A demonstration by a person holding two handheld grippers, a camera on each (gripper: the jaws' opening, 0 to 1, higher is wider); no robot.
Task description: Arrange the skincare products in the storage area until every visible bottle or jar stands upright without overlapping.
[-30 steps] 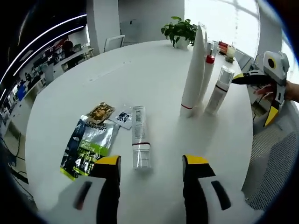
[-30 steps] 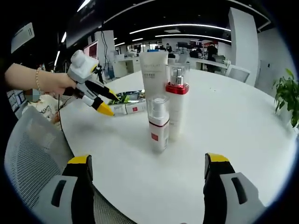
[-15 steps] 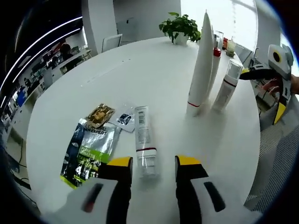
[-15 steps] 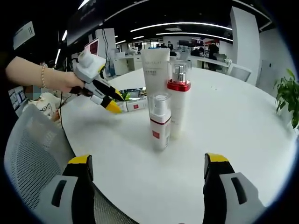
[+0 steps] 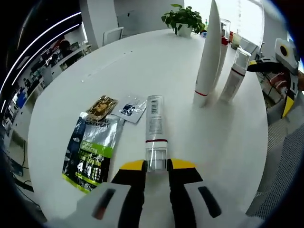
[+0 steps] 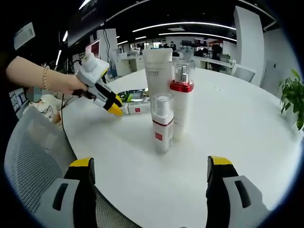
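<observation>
A slim white tube [image 5: 154,126] with a clear cap lies flat on the round white table [image 5: 142,61]. My left gripper [image 5: 156,165] is shut on its cap end. Three products stand upright and close together at the far right: a tall white tube [image 5: 208,52], a red-collared bottle [image 5: 222,45] behind it, and a small pump bottle [image 5: 233,76]. In the right gripper view the same group appears as tall tube [image 6: 158,71], red-collared bottle [image 6: 182,107] and pump bottle [image 6: 162,126]. My right gripper [image 6: 149,162] stands open, short of them, holding nothing.
A green and silver pouch [image 5: 90,147], a gold sachet [image 5: 101,107] and a small white sachet [image 5: 129,107] lie left of the tube. A potted plant [image 5: 183,19] stands at the far edge. A mesh chair [image 6: 38,156] sits by the table's near edge.
My left gripper has moved forward over the lying tube and its jaws have shut on the cap end. The right gripper has stayed still and open.
</observation>
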